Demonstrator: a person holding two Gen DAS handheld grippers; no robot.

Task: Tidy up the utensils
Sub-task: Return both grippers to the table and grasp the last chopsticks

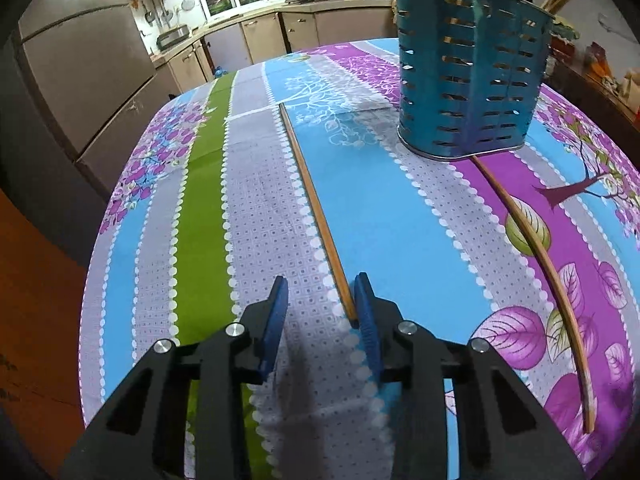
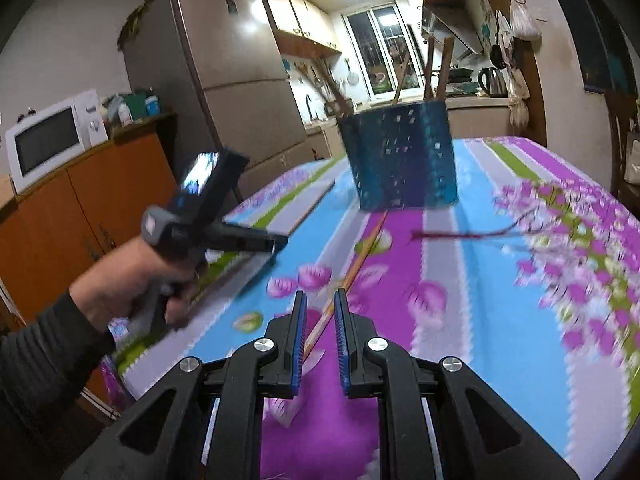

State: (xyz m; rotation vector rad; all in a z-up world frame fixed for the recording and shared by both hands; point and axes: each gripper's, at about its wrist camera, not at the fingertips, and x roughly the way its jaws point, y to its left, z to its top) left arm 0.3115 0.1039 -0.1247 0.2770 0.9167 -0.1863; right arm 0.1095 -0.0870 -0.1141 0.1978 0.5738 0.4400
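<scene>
A blue slotted utensil holder (image 1: 464, 76) stands on the table with several wooden sticks in it; it also shows in the right wrist view (image 2: 400, 156). Two wooden chopsticks lie on the cloth. In the left wrist view one chopstick (image 1: 312, 200) runs to my left gripper (image 1: 320, 292), which is open with the near end beside its right finger. The other chopstick (image 1: 536, 248) lies to the right, its far end at the holder's base. My right gripper (image 2: 320, 304) is open with that chopstick (image 2: 352, 272) running between its fingers. The right wrist view is blurred.
The table wears a striped floral tablecloth (image 1: 248, 208). The hand-held left gripper (image 2: 208, 224) shows at the left of the right wrist view. A fridge (image 1: 80, 64), kitchen counters and a microwave (image 2: 52, 136) stand beyond the table edges.
</scene>
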